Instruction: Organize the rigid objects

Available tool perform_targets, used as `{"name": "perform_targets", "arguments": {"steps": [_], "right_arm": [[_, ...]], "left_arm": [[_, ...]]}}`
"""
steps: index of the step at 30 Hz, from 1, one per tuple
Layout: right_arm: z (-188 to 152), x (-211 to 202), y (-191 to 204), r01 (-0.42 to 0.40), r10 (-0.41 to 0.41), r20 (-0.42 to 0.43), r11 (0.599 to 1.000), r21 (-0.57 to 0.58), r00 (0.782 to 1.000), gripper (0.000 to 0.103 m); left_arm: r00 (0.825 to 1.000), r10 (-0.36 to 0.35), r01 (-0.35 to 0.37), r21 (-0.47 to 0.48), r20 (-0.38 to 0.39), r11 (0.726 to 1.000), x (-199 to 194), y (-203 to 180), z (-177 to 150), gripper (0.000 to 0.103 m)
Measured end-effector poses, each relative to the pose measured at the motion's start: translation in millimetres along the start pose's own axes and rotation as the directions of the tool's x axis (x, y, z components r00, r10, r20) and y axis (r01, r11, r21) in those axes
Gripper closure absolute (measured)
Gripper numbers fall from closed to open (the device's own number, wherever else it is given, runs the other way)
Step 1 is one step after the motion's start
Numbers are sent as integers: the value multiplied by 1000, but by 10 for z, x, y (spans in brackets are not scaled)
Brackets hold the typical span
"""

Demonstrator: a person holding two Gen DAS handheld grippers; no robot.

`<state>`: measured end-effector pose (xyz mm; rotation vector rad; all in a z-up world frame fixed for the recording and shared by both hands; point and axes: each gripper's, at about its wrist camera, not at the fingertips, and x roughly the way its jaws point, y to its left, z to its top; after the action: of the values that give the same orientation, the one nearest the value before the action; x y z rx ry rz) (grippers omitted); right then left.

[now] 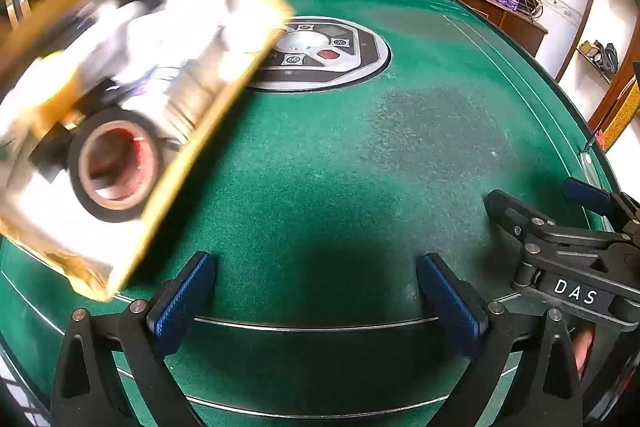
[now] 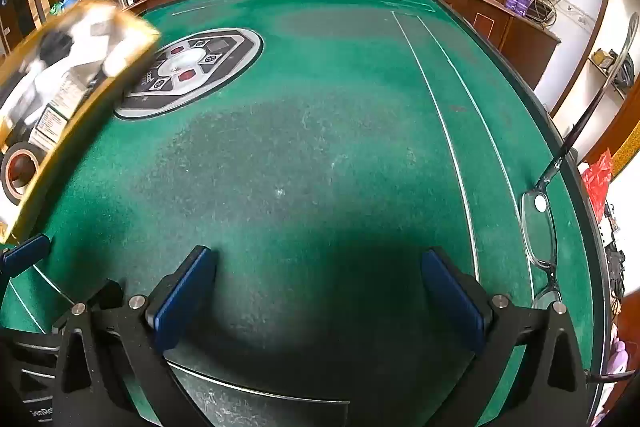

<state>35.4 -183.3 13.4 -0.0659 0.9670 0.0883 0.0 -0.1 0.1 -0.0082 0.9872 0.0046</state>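
Blue-padded fingers of the left gripper (image 1: 316, 291): spread wide, nothing between them, above bare green bench (image 1: 320, 167). Right gripper (image 2: 320, 291): likewise wide apart and empty.

Yellow-rimmed box (image 1: 192, 163): blurred, left of the bench's round centre console (image 1: 340, 51), apparently in motion; holds black tape roll (image 1: 116, 167) and white items, indistinct.

Eyeglasses (image 2: 540, 227): folded open, far right of the console, near the bench edge.

Handling advice: wait until the box settles; approach the eyeglasses by the frame bridge, closing gently, avoiding the lenses.
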Motion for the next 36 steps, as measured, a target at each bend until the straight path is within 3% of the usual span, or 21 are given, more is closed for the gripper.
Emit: {"name": "perform_targets", "arguments": {"steps": [36], "right_arm": [[10, -31, 23, 0, 0, -1, 1000, -2, 1000, 0]], "left_arm": [[1000, -5, 5, 2, -2, 1000, -36, 12, 63, 0]]}}
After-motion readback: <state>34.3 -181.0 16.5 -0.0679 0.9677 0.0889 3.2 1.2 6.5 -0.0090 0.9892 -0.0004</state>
